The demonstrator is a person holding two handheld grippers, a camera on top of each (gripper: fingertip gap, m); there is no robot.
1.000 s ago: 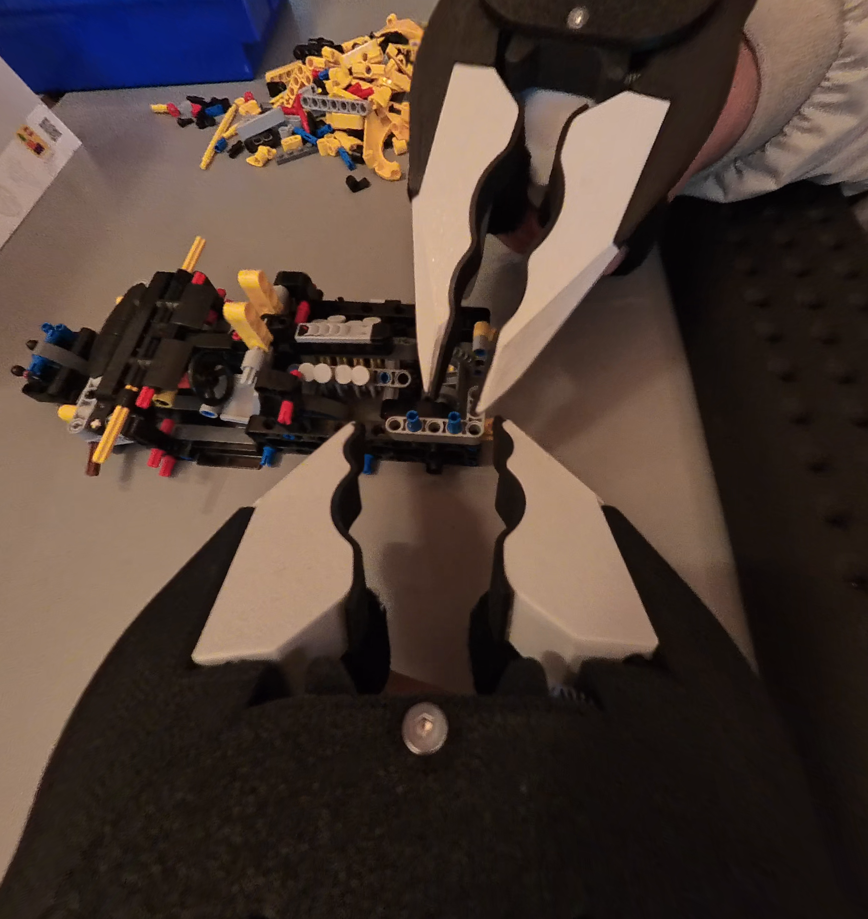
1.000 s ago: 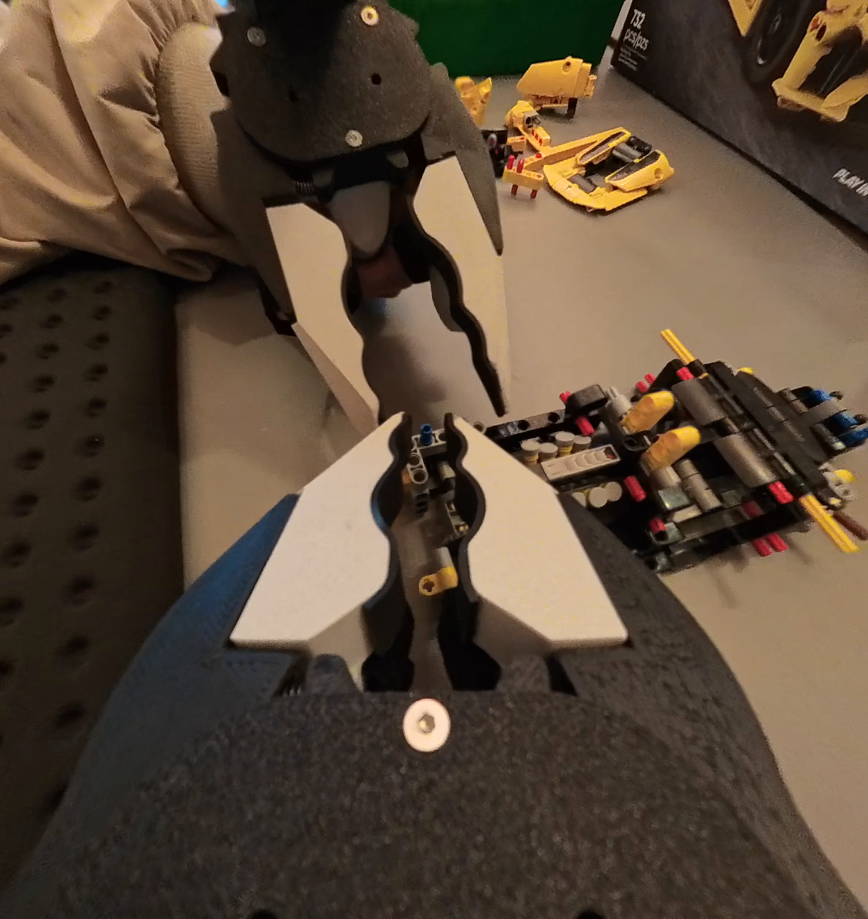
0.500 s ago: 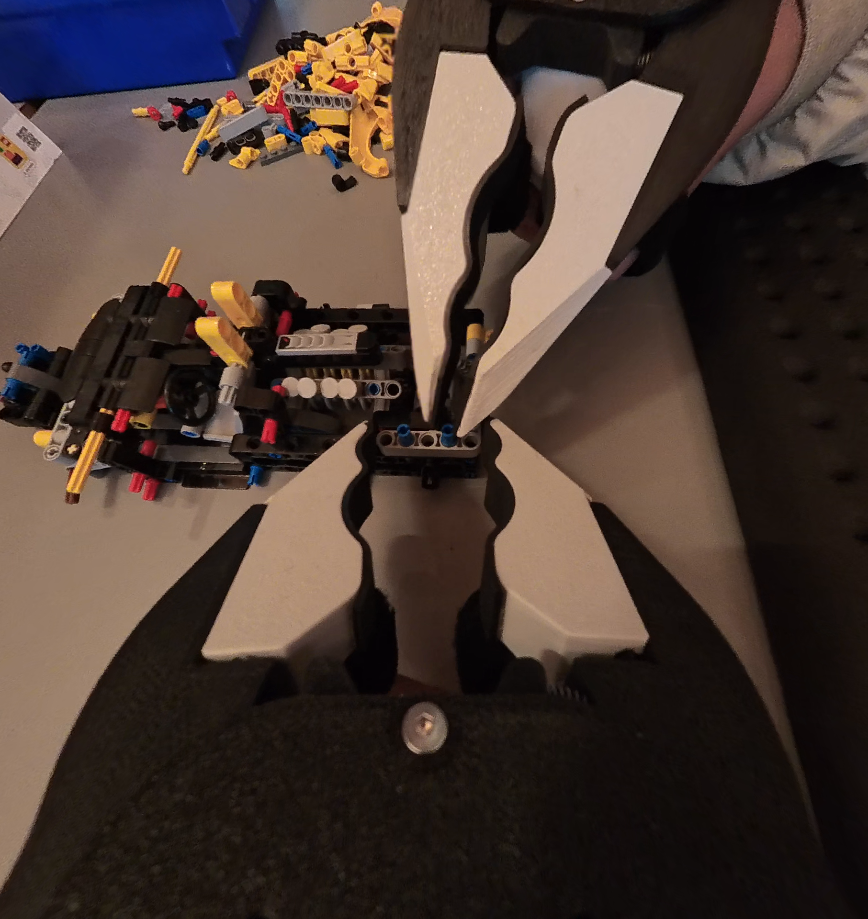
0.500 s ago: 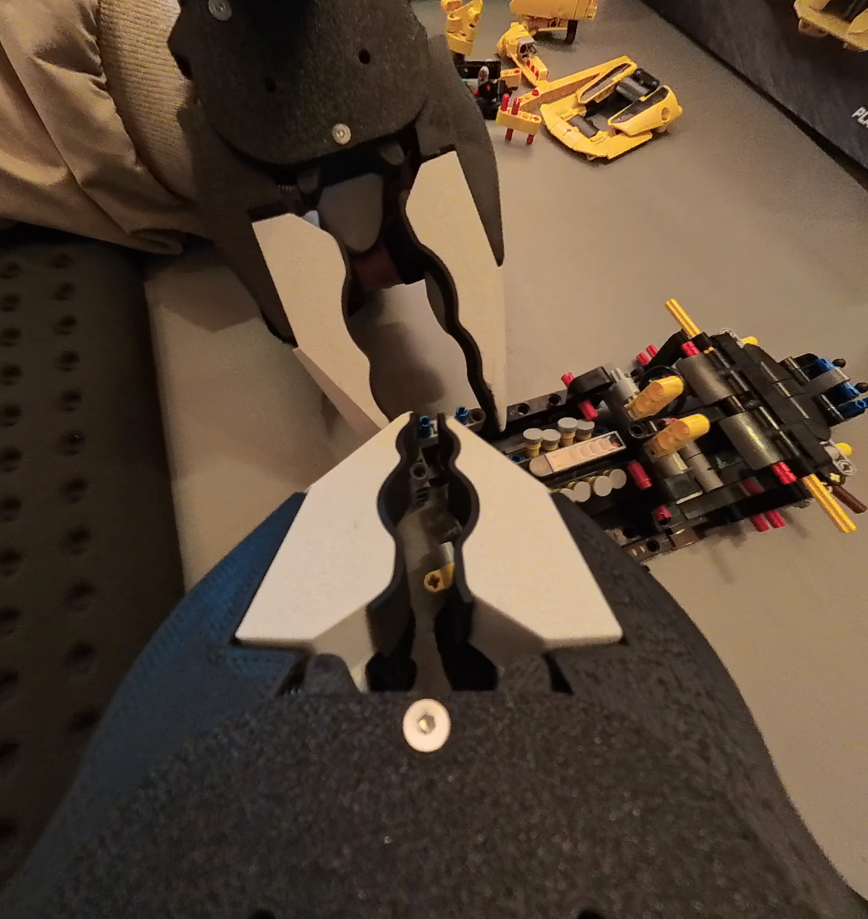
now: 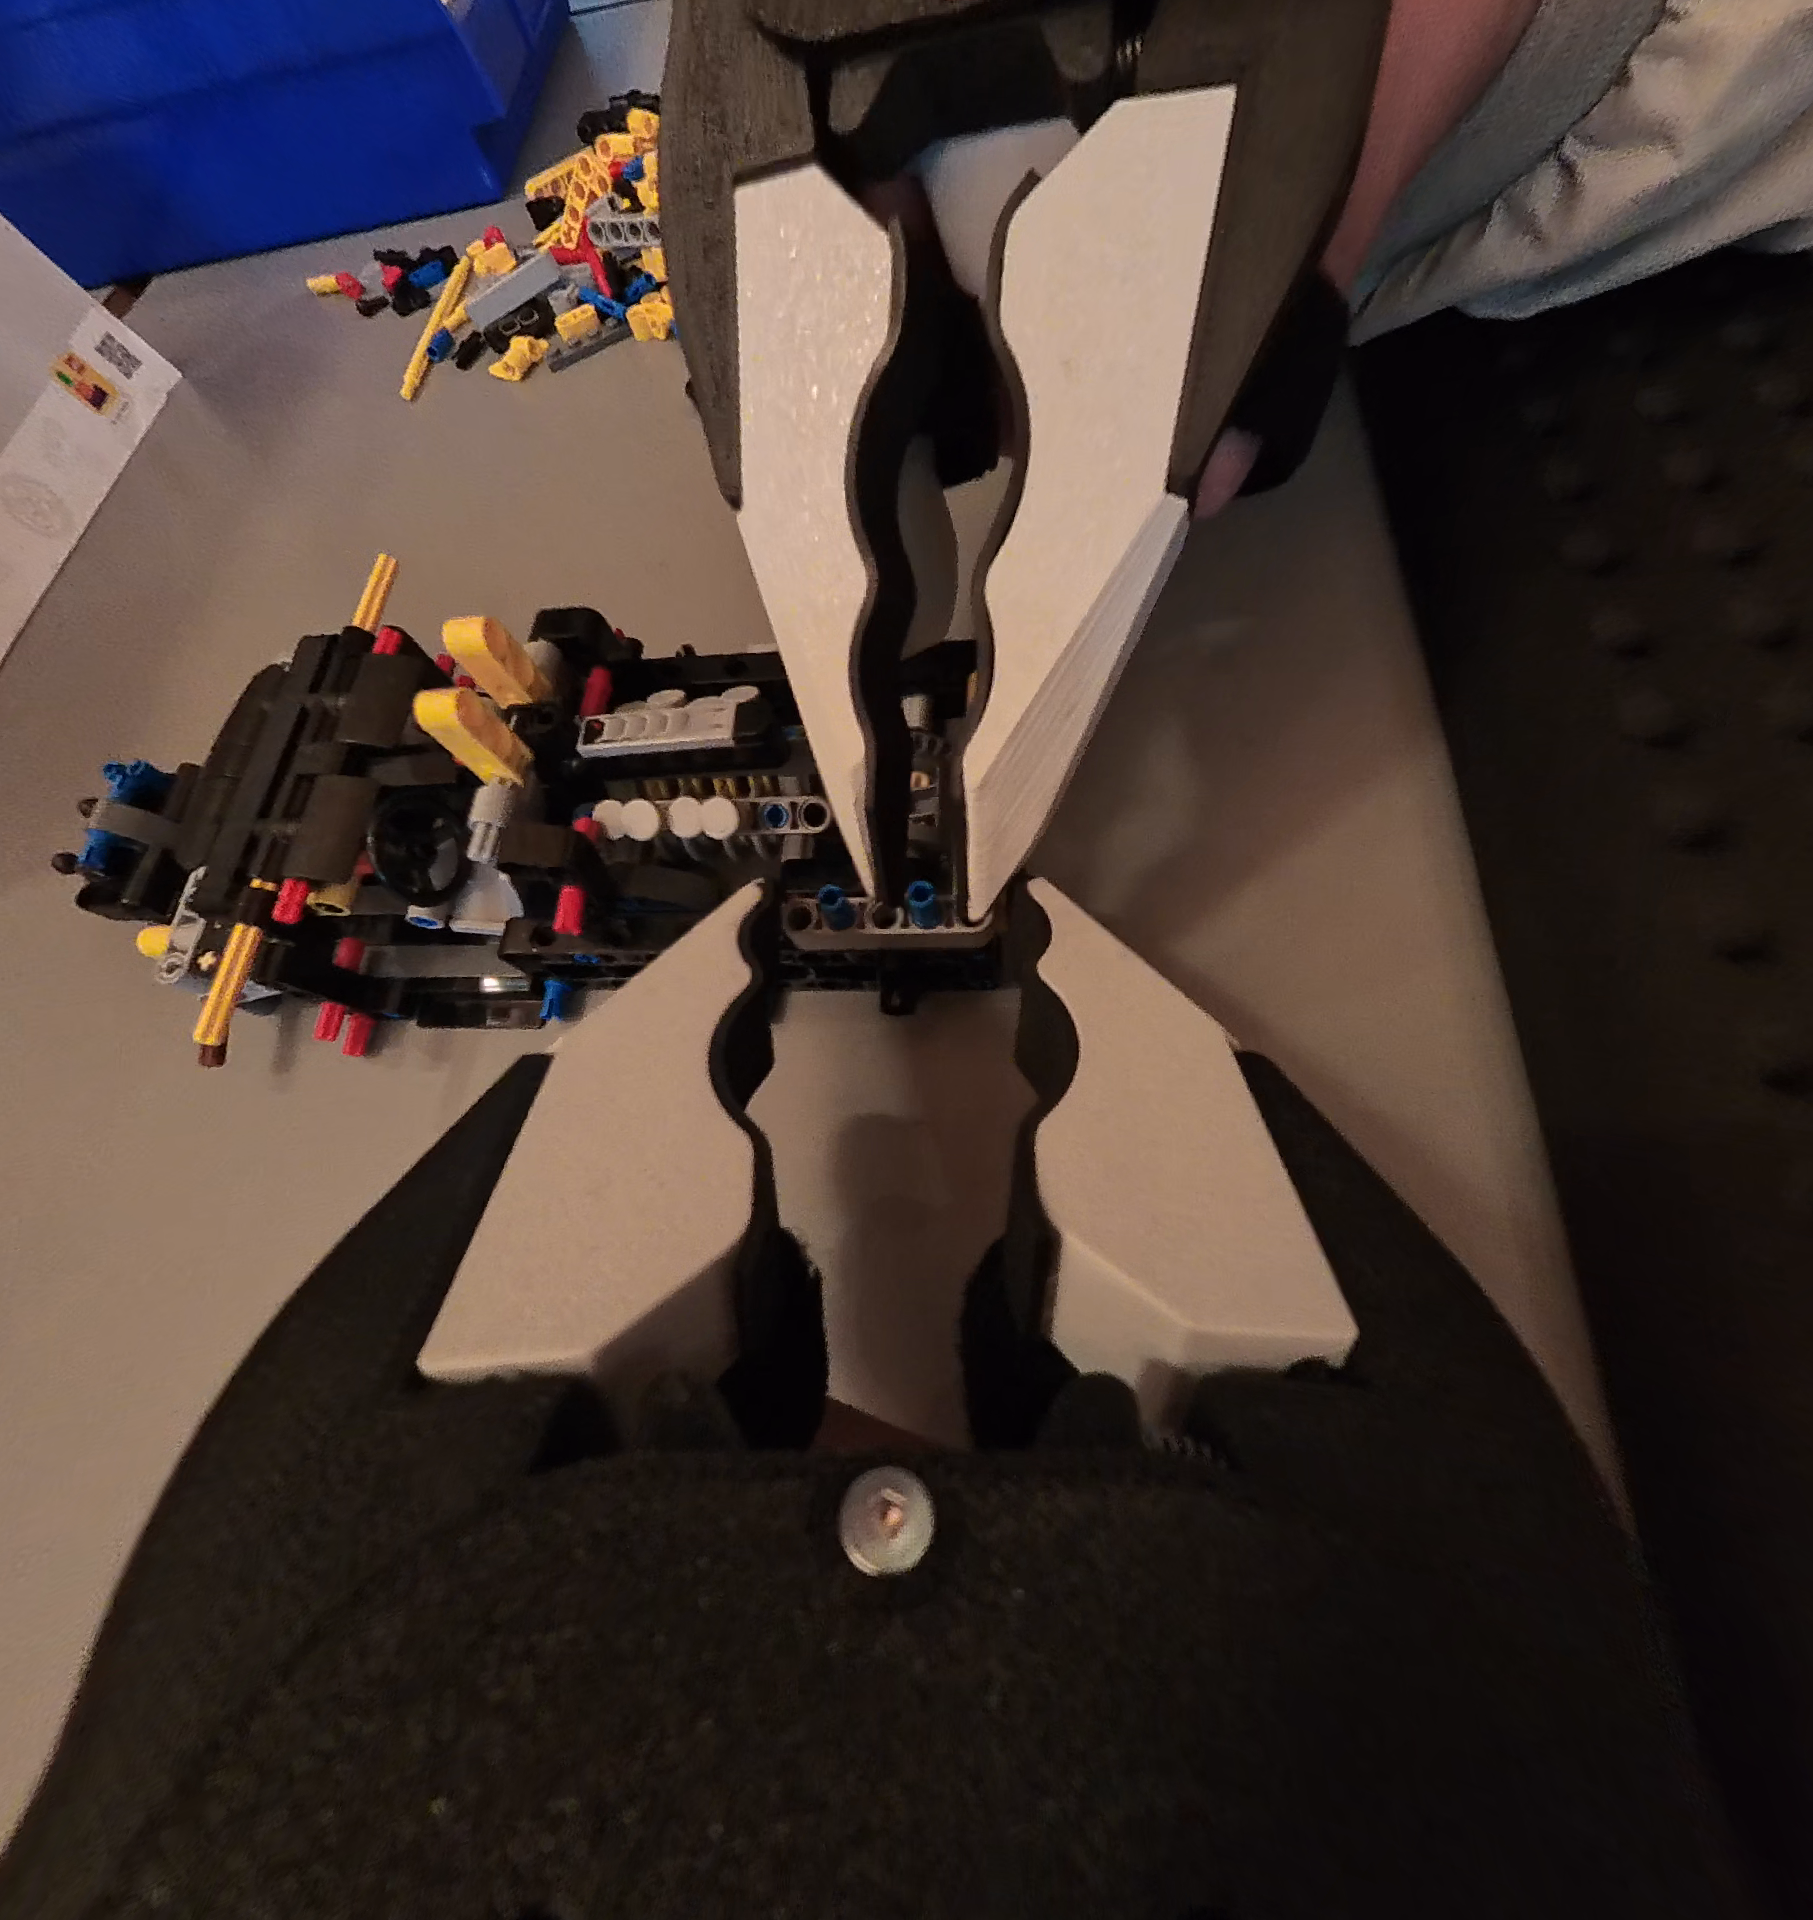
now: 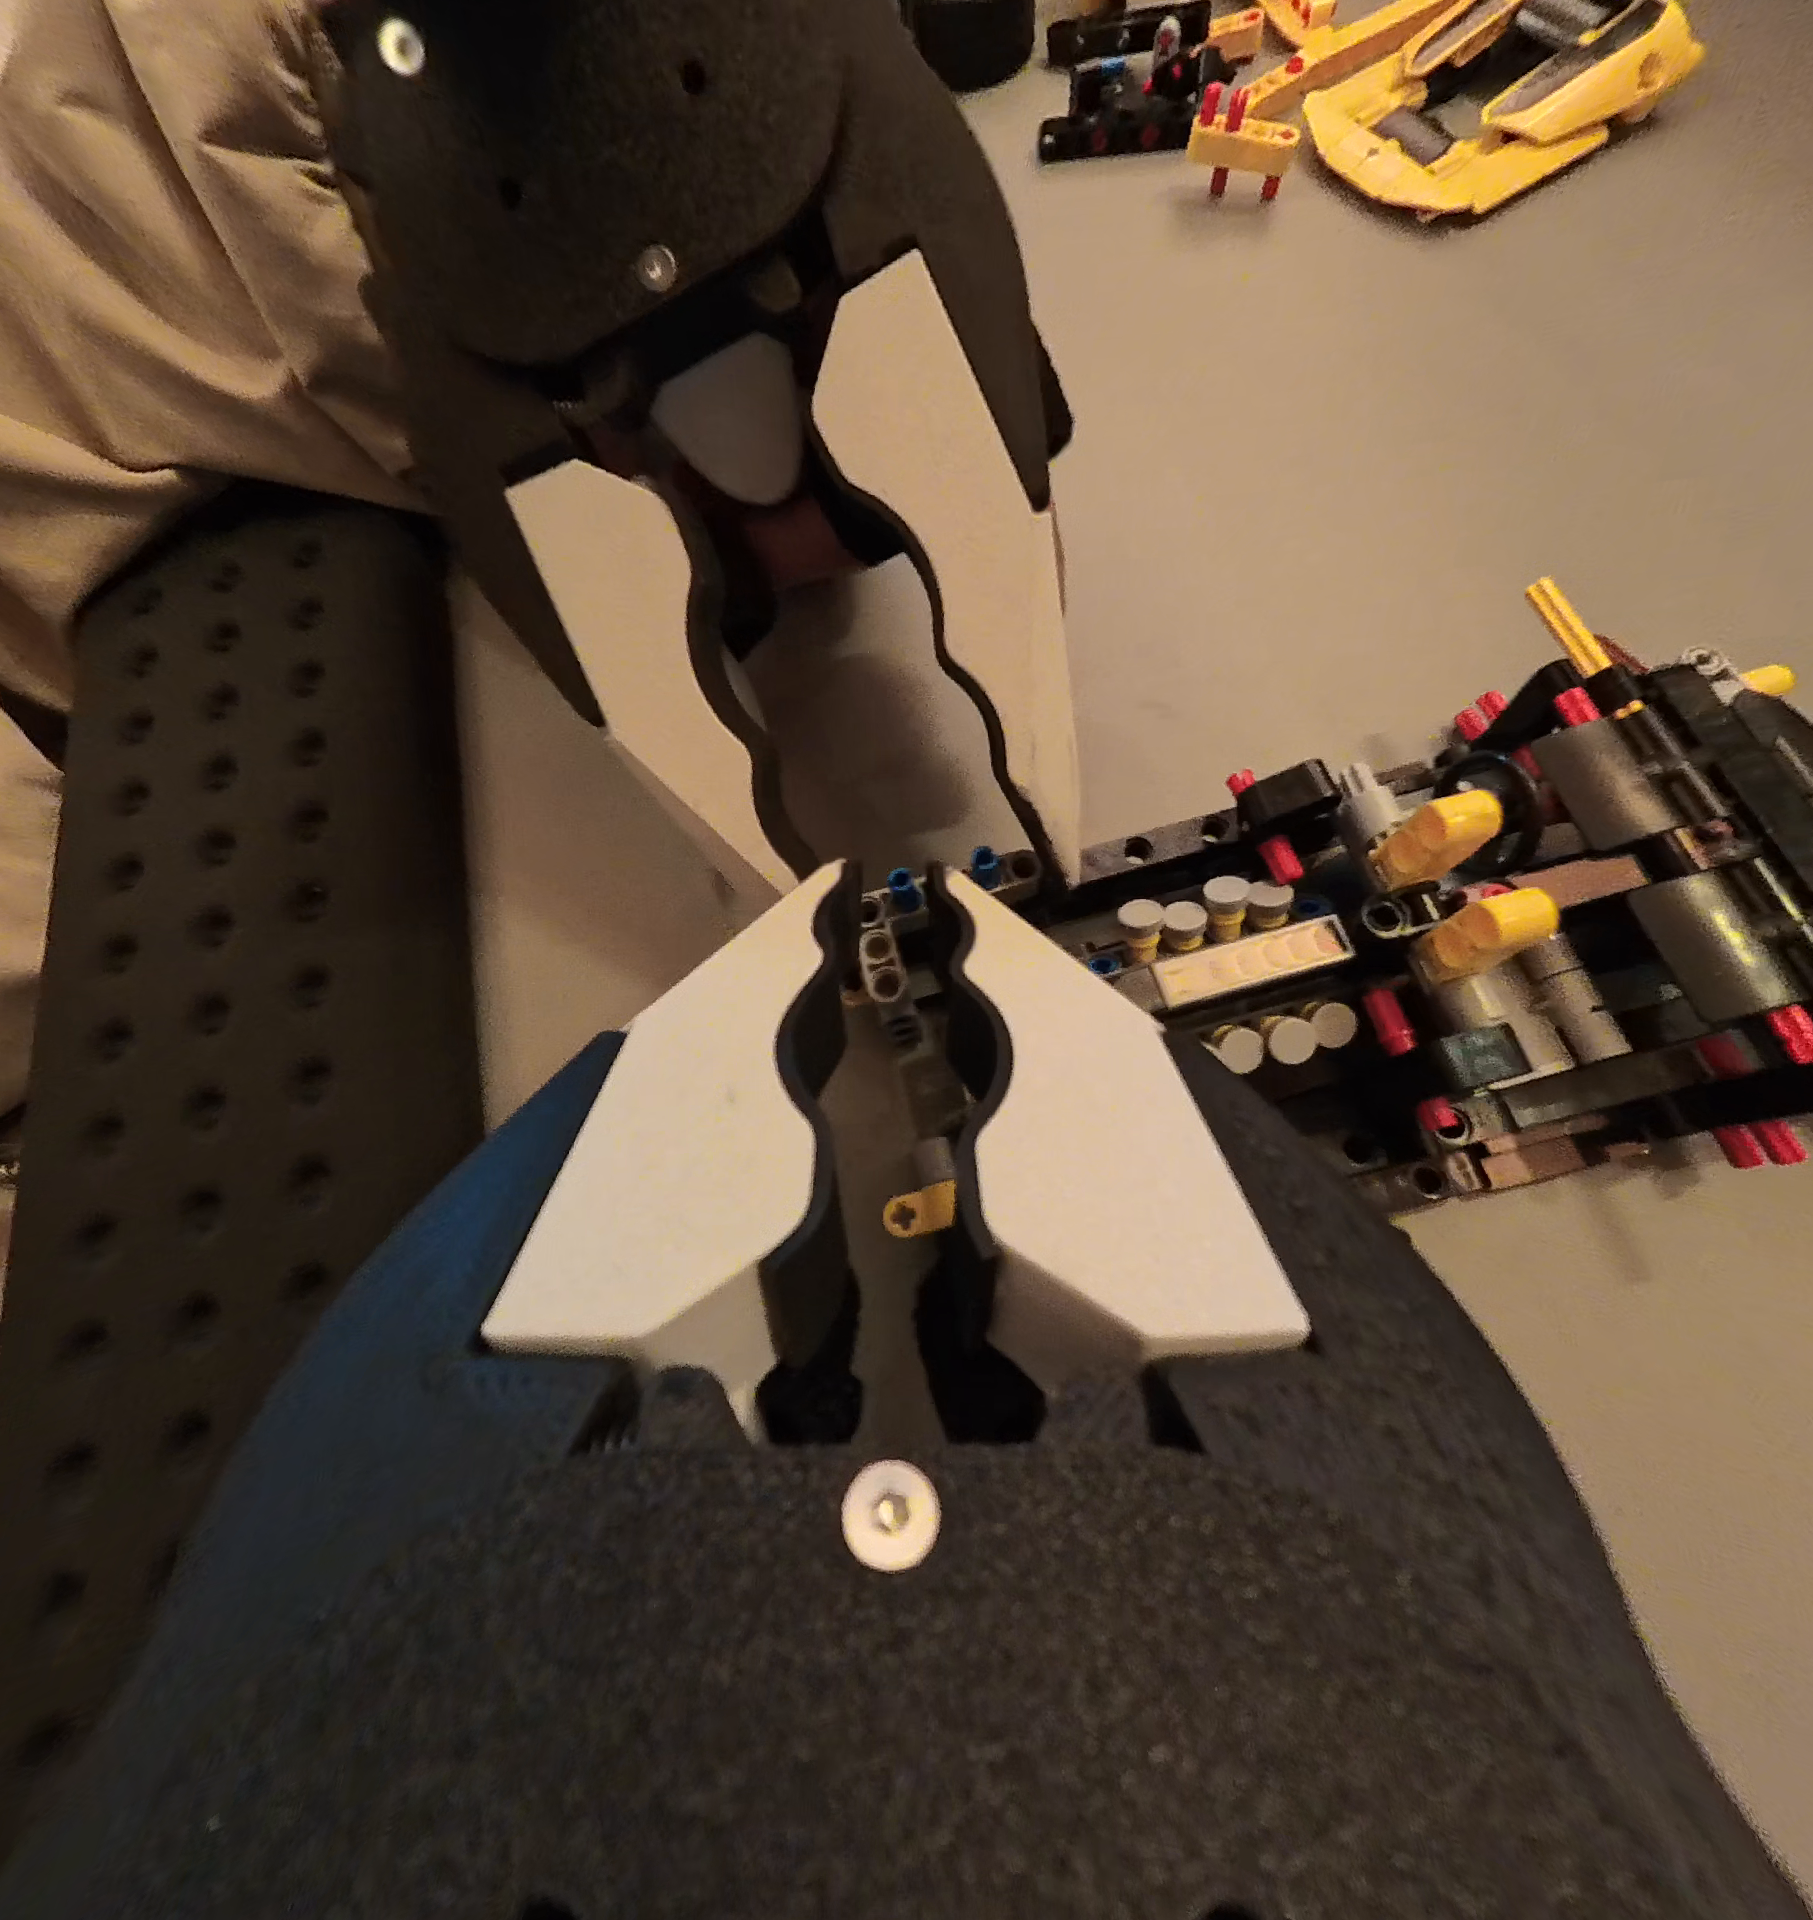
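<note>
A long black brick-built car chassis (image 5: 382, 810) with yellow, red and blue parts lies on the grey table (image 5: 154, 1195); it also shows in the right wrist view (image 6: 1504, 987). My right gripper (image 6: 894, 878) is shut on the chassis's near end, with grey beams and a yellow piece (image 6: 917, 1210) between its jaws. In the left wrist view its white fingers (image 5: 808, 520) come down from above. My left gripper (image 5: 891, 899) is open, its tips on either side of the grey beam with blue pins (image 5: 881, 914) at that same end. Its fingers (image 6: 1016, 675) show opposite in the right wrist view.
A pile of loose yellow, black and red pieces (image 5: 549, 291) lies far behind, by a blue bin (image 5: 206, 104) and a white box (image 5: 29, 468). Yellow car body panels (image 6: 1484, 114) lie at far right. A dark perforated surface (image 6: 206, 935) borders the table. A person's sleeve (image 6: 133, 260) is close. My left and right fingertips are right by each other.
Both grippers have drawn closer to the chassis end. My left gripper's tips now flank the grey beam. The right gripper's fingers have come closer together on the end part.
</note>
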